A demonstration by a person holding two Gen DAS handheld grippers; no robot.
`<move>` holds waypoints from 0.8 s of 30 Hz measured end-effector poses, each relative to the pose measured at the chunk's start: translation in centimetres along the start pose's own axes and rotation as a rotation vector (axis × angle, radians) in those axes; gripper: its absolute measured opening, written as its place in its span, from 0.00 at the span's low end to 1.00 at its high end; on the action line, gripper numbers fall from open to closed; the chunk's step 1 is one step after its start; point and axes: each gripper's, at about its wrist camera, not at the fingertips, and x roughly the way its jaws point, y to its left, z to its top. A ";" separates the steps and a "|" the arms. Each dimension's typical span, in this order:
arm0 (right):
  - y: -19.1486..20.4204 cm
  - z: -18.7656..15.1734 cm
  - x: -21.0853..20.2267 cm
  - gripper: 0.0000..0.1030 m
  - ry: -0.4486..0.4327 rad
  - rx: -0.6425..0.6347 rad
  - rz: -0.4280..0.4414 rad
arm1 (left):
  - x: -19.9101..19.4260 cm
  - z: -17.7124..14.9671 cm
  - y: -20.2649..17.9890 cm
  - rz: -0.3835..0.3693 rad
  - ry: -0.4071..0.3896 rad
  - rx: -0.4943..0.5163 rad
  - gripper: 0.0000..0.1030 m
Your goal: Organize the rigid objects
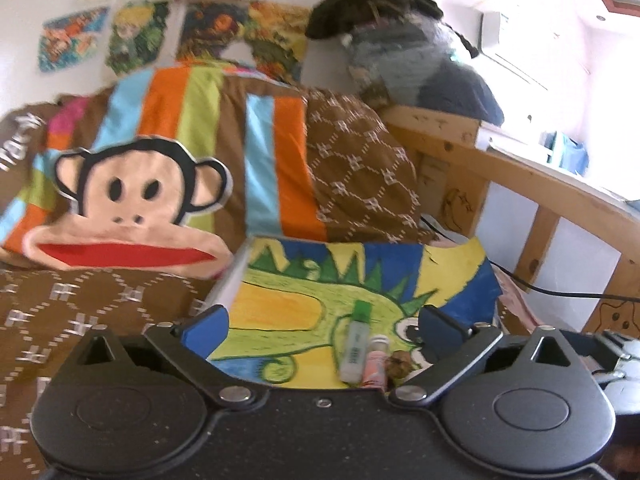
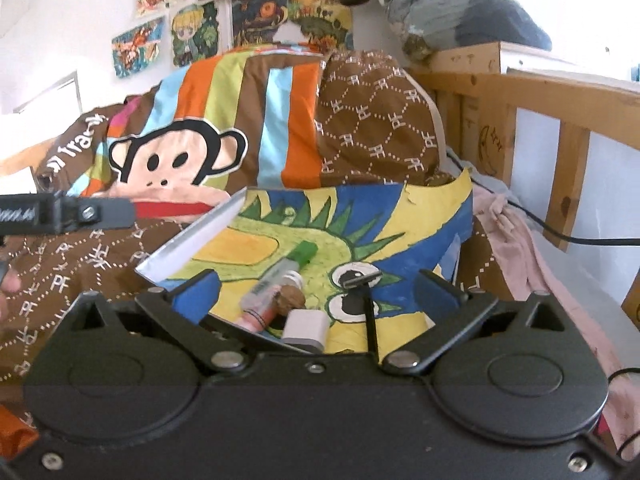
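A flat box with a painted green dragon lid [image 1: 304,300] [image 2: 280,248] lies on the bed. On it sit a green-capped marker [image 1: 357,344] [image 2: 280,274], a pink tube [image 1: 376,364] [image 2: 260,314], a walnut-like brown lump [image 1: 400,364] [image 2: 292,298], a white charger block [image 2: 306,326] and a black razor [image 2: 366,300]. My left gripper [image 1: 320,324] is open and empty just before the lid. My right gripper [image 2: 316,292] is open, with its fingers either side of the small objects and not touching them.
A striped monkey-print blanket [image 1: 132,184] [image 2: 180,148] and brown patterned pillow [image 1: 360,172] lie behind the box. A wooden bed rail [image 1: 532,184] [image 2: 540,92] runs on the right, with a black cable [image 2: 560,232]. A pink cloth [image 2: 520,240] lies right of the box.
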 end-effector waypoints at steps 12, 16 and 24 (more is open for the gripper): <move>4.8 -2.1 -8.3 1.00 -0.038 -0.037 0.000 | -7.8 -3.8 3.2 0.036 -0.063 -0.013 0.99; 5.7 -2.6 -10.6 1.00 -0.060 -0.002 -0.045 | -9.7 -5.6 3.8 0.039 -0.067 0.004 0.99; 8.5 -4.5 -14.8 1.00 -0.034 0.045 -0.145 | -12.2 -7.8 5.0 0.051 -0.035 0.017 0.99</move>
